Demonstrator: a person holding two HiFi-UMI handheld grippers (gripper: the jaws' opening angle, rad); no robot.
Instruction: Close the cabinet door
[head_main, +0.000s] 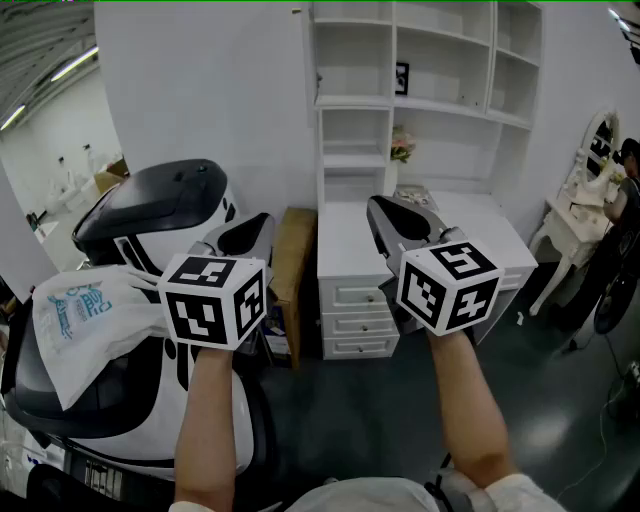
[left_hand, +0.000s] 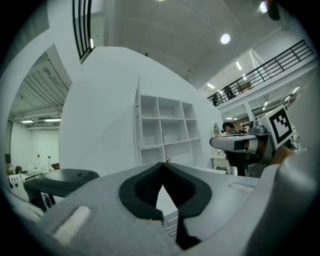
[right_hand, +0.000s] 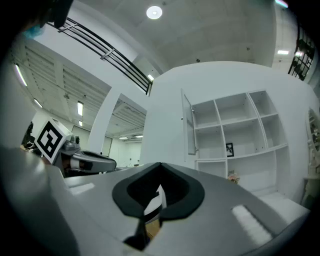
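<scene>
A white shelf cabinet (head_main: 355, 60) stands on a white desk against the far wall. Its narrow door (head_main: 306, 60) on the left side stands open and shows edge-on; the same door (right_hand: 188, 125) hangs out from the shelves in the right gripper view, and the door (left_hand: 137, 122) is also in the left gripper view. My left gripper (head_main: 255, 228) and right gripper (head_main: 382, 212) are held level, well short of the cabinet, with nothing in either. In each gripper view the jaws meet at the tip: left gripper (left_hand: 162, 165), right gripper (right_hand: 160, 165).
A black-and-white machine (head_main: 150, 210) with a white plastic bag (head_main: 85, 320) draped on it fills the left. A brown cardboard panel (head_main: 290, 260) leans beside the desk drawers (head_main: 355, 320). A white dressing table (head_main: 585, 200) and a person stand at the right edge.
</scene>
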